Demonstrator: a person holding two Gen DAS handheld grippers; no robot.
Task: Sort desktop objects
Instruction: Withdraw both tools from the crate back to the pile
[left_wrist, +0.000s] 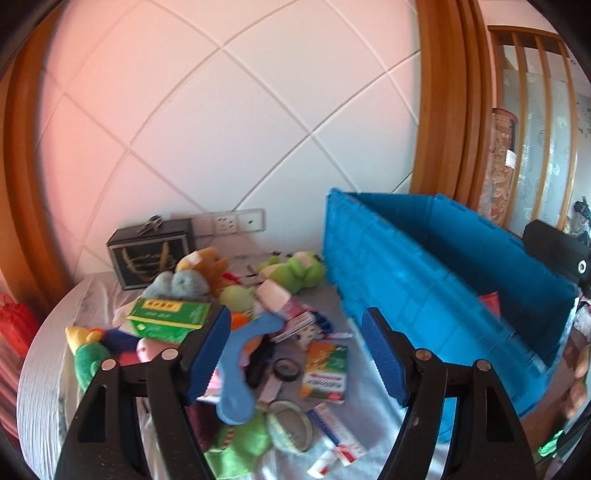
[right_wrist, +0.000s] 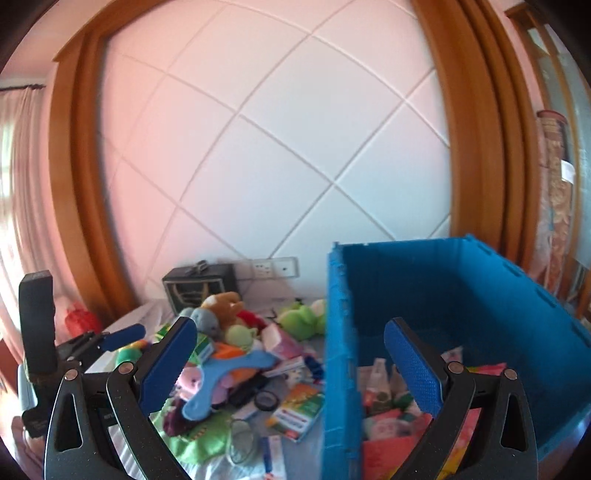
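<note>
A heap of objects lies on the grey table (left_wrist: 44, 373): a blue boomerang (left_wrist: 240, 362), a green frog plush (left_wrist: 295, 269), a green box (left_wrist: 166, 317), an orange-green medicine box (left_wrist: 327, 373), a roll of clear tape (left_wrist: 290, 424). A big blue crate (left_wrist: 424, 291) stands on the right; in the right wrist view (right_wrist: 480, 306) it holds several packets (right_wrist: 388, 417). My left gripper (left_wrist: 295, 354) is open and empty above the heap. My right gripper (right_wrist: 291, 369) is open and empty over the crate's left wall.
A black box (left_wrist: 151, 251) stands at the back by wall sockets (left_wrist: 229, 221). A red bag (left_wrist: 14, 325) sits left of the table. The left gripper (right_wrist: 96, 343) shows at the left in the right wrist view. A wooden frame borders the tiled wall.
</note>
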